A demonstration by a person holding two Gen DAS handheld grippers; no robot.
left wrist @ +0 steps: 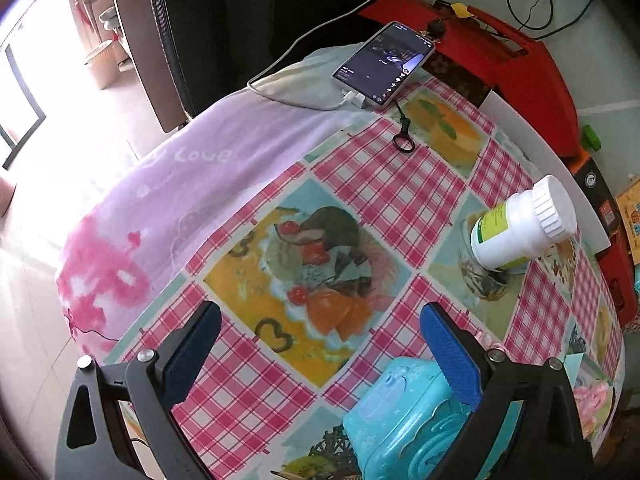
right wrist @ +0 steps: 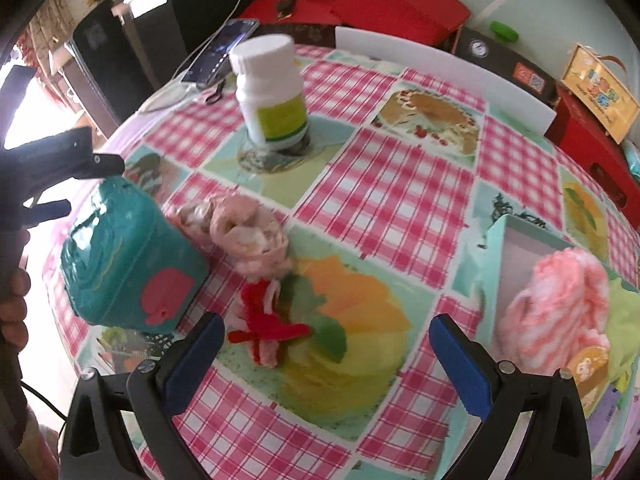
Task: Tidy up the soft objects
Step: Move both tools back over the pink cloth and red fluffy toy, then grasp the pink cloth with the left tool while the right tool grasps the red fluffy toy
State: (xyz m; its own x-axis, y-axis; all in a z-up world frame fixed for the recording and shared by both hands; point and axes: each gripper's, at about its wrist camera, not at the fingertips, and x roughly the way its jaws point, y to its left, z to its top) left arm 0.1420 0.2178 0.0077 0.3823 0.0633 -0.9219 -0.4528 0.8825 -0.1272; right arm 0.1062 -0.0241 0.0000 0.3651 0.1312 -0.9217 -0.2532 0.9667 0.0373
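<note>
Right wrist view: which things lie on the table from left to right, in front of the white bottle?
Teal box → beige-pink soft roll → red and white soft piece → pink fluffy item in the open light-green box.

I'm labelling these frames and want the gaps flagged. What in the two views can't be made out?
- Teal plastic case, left wrist view: lower part cut off by the frame edge and the left gripper.
- Fluffy pink-and-white soft item in the open mint box, right wrist view: motion-blurred, so its type is unclear.
- White pill bottle: label text too small.
</note>
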